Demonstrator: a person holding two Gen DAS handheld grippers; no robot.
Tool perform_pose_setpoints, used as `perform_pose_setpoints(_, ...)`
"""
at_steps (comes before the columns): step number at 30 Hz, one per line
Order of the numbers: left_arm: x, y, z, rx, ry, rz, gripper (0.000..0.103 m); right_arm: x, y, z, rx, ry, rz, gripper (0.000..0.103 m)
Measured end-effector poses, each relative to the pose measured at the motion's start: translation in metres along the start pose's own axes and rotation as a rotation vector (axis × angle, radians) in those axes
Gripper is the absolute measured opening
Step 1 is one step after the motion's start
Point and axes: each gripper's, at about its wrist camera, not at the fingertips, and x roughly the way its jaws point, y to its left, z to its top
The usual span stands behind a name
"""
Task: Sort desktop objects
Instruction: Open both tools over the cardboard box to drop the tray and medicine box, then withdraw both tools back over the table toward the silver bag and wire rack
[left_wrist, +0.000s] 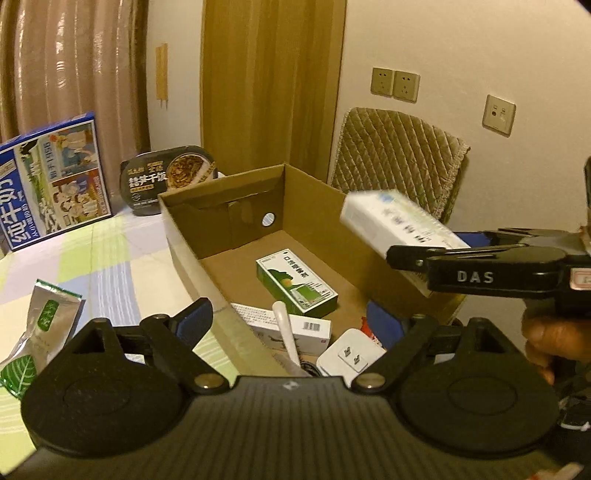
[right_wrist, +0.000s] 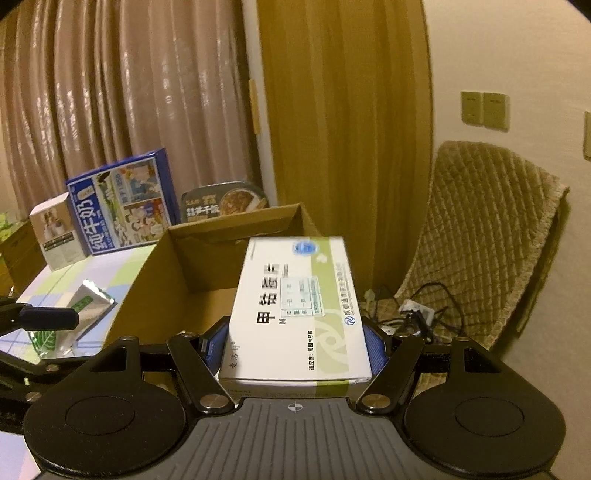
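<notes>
My right gripper (right_wrist: 295, 347) is shut on a white and green medicine box (right_wrist: 299, 306), which sits flat between the blue pads (right_wrist: 375, 349). In the left wrist view that medicine box (left_wrist: 399, 225) hangs above the right wall of an open cardboard box (left_wrist: 221, 206), with the right gripper (left_wrist: 406, 258) coming in from the right. My left gripper (left_wrist: 290, 319) is open over the box's near end and holds nothing. Inside lie a green medicine box (left_wrist: 297, 282), a white barcoded box (left_wrist: 306, 328), a white plug adapter (left_wrist: 349, 354) and a white spoon-like handle (left_wrist: 286, 328).
A silver-green pouch (left_wrist: 44, 325) lies on the checked tablecloth (left_wrist: 110, 266) left of the box. A blue milk carton (left_wrist: 55, 181) and a black instant rice bowl (left_wrist: 170, 177) stand at the back. A quilted chair (right_wrist: 480, 229) with cables (right_wrist: 417, 310) is at the right.
</notes>
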Motion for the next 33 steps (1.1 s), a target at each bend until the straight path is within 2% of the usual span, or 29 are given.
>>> perform_pose_setpoints(2,-0.005,0.004,-0.002,-0.007,-0.004,0.008,0.088,0.006,0.005,0.002,-0.024,0.008,0.025,0.070)
perform_pose_setpoints(5,-0.013,0.011,-0.006,-0.033,-0.009,0.021,0.088,0.010,0.008,0.004,-0.033,0.018,0.032,0.079)
perform_pose_setpoints(17,-0.053,0.042,-0.037,-0.173,0.004,0.074,0.092,-0.044,0.022,-0.017,0.037,-0.010,0.013,0.093)
perform_pose_setpoints(25,-0.097,0.064,-0.059,-0.216,0.009,0.140,0.096,-0.077,0.061,-0.028,0.043,0.006,0.094,0.101)
perform_pose_setpoints(33,-0.152,0.097,-0.084,-0.253,0.008,0.242,0.099,-0.092,0.110,-0.041,0.005,0.040,0.208,0.101)
